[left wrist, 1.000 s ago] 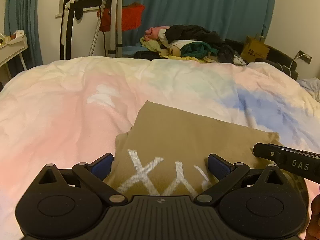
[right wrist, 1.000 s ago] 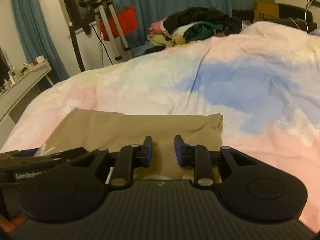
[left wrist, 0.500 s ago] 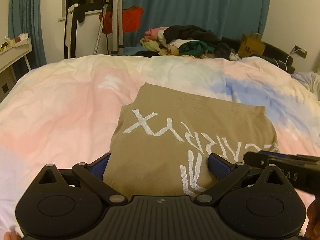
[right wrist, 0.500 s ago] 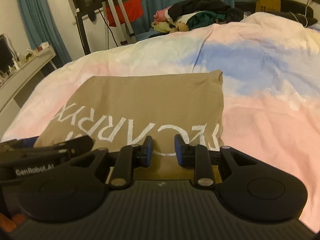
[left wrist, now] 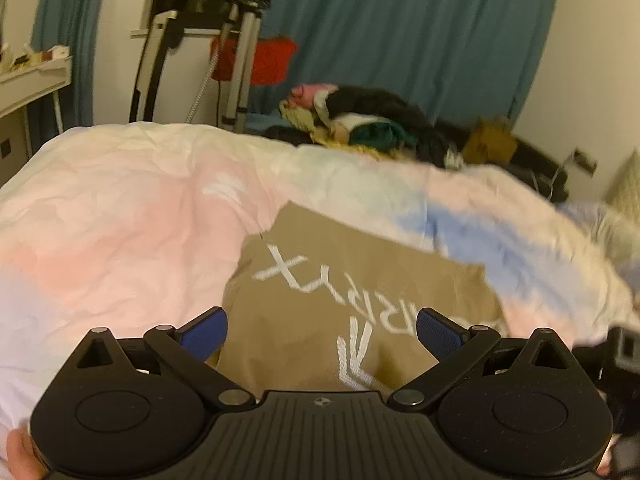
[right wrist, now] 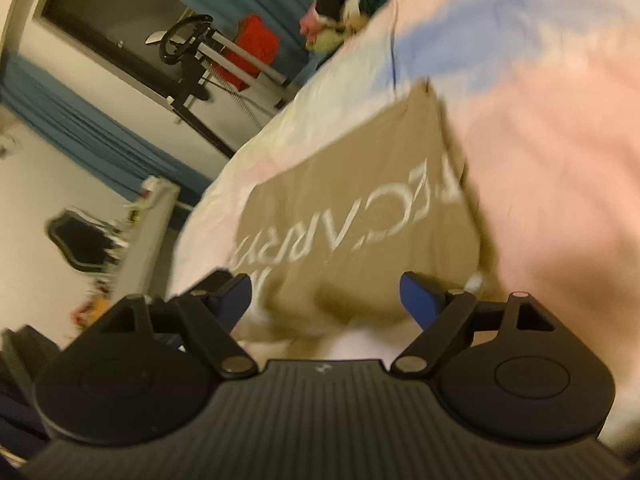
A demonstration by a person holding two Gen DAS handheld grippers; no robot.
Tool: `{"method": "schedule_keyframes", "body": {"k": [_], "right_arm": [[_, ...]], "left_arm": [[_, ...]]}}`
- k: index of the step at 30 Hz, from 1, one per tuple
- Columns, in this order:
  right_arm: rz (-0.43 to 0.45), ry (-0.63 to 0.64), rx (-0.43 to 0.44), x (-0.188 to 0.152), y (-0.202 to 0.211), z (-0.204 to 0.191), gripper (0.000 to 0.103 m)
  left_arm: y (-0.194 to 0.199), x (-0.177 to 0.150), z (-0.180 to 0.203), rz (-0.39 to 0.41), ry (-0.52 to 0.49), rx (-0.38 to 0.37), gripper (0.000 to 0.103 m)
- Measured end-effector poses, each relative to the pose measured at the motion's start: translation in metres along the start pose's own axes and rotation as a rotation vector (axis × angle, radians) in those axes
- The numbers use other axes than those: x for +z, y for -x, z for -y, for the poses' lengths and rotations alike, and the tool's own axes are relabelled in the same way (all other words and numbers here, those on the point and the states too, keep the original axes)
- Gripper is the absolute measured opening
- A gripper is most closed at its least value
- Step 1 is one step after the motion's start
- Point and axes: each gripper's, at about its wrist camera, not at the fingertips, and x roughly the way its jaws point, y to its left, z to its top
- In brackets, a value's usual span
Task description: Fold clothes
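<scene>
I have both claws spread wide over the bed, and neither one is gripping anything. My left claw (left wrist: 322, 334) sits low over the near end of the tan shirt (left wrist: 344, 280), its blue pads (left wrist: 204, 334) well apart, with the fabric showing in the gap between them — whether the pads touch the cloth I cannot tell. The shirt lies folded into a rough rectangle on the pastel duvet (left wrist: 120, 216), white lettering face up and running away from me.

My right claw (right wrist: 326, 294) is also wide apart, and its view is tilted hard and blurred. The same tan shirt (right wrist: 360, 200) fills the space ahead of its fingers (right wrist: 420, 296), with its near edge lumpy and slightly raised just in front of the claw; the far corner rests flat against the pink and blue duvet (right wrist: 560, 160).

At the far side of the bed, a pile of clothes (left wrist: 360, 124) sits heaped — dark, green, pink and yellow pieces mixed together. Behind it hangs a teal curtain (left wrist: 400, 32), and to the left stands a metal stand (left wrist: 240, 60) with something red (left wrist: 272, 60) behind it. A white shelf (left wrist: 32, 80) shows at the left edge of my left view.
</scene>
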Motion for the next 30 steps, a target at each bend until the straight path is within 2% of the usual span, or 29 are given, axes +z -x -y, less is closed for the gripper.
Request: {"method": "schedule_keyframes", "body": {"k": [3,7,10,14,16,20,21,23,24,25,27,30], "right_arm": [[-0.057,-0.086,0.07,-0.006,-0.003,0.007,0.084],[-0.145,-0.26,0.167,-0.014,-0.021,0.024,0.084],[-0.184,-0.4,0.177,-0.018,-0.038,0.043,0.084],[-0.054,-0.628,0.166,-0.026,-0.038,0.072,0.082],[0.031,-0.683,0.154,-0.027,-0.034,0.081,0.082],[0.113,-0.718,0.159,-0.029,-0.033,0.082,0.082],[0.122,-0.713,0.149,-0.028,-0.034,0.081,0.079],[0.123,-0.695,0.098,-0.026,-0.037,0.079,0.062],[0.121,-0.68,0.073,-0.025,-0.039,0.078,0.044],[0.119,-0.665,0.051,-0.025,-0.04,0.077,0.035],[0.133,-0.635,0.061,-0.023,-0.037,0.071,0.026],[0.162,-0.571,0.093,-0.018,-0.034,0.06,0.022]], "left_arm": [[0.008,0.004,-0.008,0.021,0.07,-0.016,0.102],[0.011,0.008,-0.019,0.013,0.192,-0.078,0.102],[0.009,0.007,-0.023,-0.011,0.259,-0.142,0.102],[0.003,0.005,-0.027,-0.056,0.347,-0.243,0.102],[0.0,0.003,-0.028,-0.081,0.399,-0.311,0.102],[-0.011,-0.006,-0.026,-0.135,0.467,-0.426,0.102],[-0.015,-0.008,-0.024,-0.155,0.477,-0.446,0.102],[-0.023,-0.013,-0.02,-0.199,0.498,-0.487,0.102],[-0.027,-0.016,-0.019,-0.222,0.512,-0.507,0.102],[-0.032,-0.019,-0.018,-0.246,0.525,-0.527,0.102],[-0.044,-0.027,-0.015,-0.306,0.566,-0.56,0.102],[-0.062,-0.036,-0.016,-0.356,0.633,-0.566,0.102]]}}
